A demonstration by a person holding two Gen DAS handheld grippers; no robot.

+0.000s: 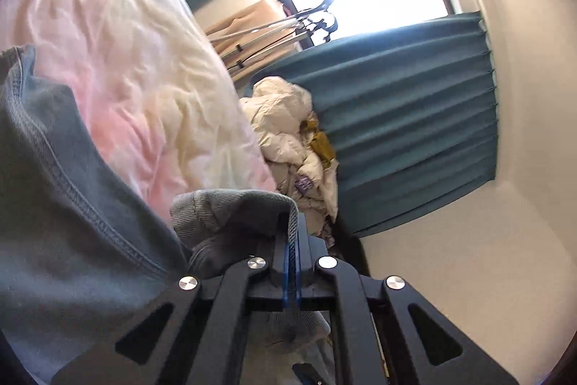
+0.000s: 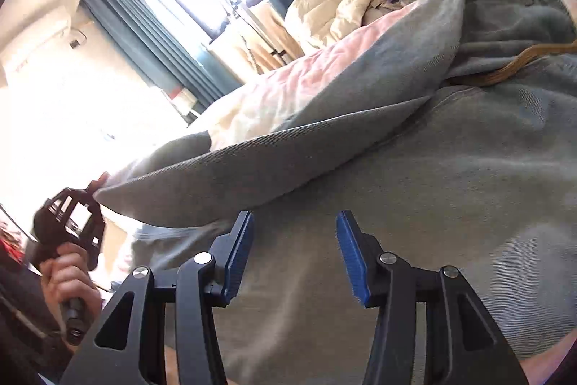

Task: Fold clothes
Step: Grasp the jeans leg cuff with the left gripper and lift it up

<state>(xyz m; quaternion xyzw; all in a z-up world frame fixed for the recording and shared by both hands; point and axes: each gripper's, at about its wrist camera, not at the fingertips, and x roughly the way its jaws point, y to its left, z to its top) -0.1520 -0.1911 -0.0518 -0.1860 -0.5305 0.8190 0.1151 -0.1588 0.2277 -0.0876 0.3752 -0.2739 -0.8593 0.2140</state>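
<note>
Grey-blue cotton garment [image 2: 414, 204], spread on the bed, is judged soft, light and floppy; stitched hems are best gripped. One edge is clenched in the left claw [image 1: 291, 233] and lifted, while the right claw [image 2: 294, 242] is held released above it.

The left tool [image 1: 290, 233] is showing black angular linkage arms with 4 round silver screws and thin blue pads [image 1: 290, 262]. The right tool [image 2: 294, 226] is showing the same black arms, triangular cut-outs, 4 silver screws and 2 ribbed blue pads [image 2: 349, 251]. A hand [image 2: 68, 280] is showing beside a dark sleeve [image 2: 21, 320].
</note>
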